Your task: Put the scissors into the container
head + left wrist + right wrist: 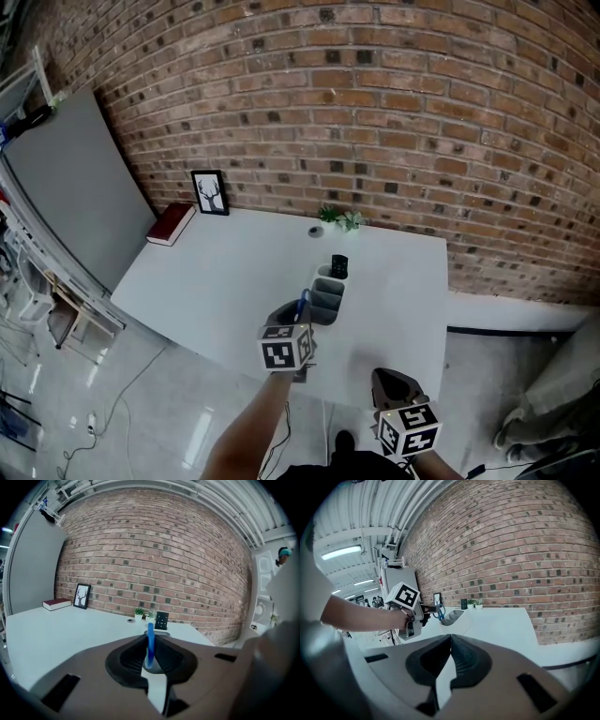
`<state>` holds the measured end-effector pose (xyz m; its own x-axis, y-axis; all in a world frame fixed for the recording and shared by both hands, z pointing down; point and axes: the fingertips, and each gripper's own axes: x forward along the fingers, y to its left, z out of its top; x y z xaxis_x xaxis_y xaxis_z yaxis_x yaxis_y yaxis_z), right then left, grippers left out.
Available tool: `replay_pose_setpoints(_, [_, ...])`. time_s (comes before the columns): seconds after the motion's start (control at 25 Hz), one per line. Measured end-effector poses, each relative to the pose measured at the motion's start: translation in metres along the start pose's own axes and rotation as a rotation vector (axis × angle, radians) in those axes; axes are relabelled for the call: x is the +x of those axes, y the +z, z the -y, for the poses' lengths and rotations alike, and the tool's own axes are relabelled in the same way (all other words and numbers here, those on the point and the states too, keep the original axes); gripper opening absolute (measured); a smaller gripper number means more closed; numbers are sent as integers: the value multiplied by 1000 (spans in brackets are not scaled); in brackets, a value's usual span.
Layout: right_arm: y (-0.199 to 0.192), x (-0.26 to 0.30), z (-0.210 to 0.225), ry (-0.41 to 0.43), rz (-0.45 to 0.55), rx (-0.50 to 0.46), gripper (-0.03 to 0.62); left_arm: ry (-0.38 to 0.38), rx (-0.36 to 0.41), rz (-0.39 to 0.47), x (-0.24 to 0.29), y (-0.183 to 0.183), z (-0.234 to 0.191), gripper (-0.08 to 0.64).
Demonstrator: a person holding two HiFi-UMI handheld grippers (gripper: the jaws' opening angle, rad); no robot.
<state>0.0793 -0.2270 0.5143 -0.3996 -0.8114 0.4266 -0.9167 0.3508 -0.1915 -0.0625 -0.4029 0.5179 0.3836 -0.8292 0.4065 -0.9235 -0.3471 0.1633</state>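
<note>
left gripper (299, 317) outstretched, gripping scissors (150, 641) beside container (328, 302)

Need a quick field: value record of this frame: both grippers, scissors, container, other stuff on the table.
left gripper: shut on the scissors
right gripper: shut, empty, held back near the table's front edge
scissors: blue handle clamped between the left jaws, held at the container's near end, not in it yet
container: grey, several compartments, on the white table
black object: upright at the container's far end
along the wall: framed picture, red book, small plants
</note>
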Motion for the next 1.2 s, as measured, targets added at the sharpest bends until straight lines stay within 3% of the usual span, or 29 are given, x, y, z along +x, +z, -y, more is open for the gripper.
replay_pose_setpoints(0.68, [-4,5,-4,2,-23,16,0,-24,-21,-31,3,-8,-9,53])
replay_pose_setpoints(0.8, [-5,6,-7,8,-27,16,1,-37,-19,-44,-3,-14,-8,98])
replay_pose_setpoints(1.2, [-4,12,-17,37,-29,4,0,-13,-49,-66,-36,-46,-18,104])
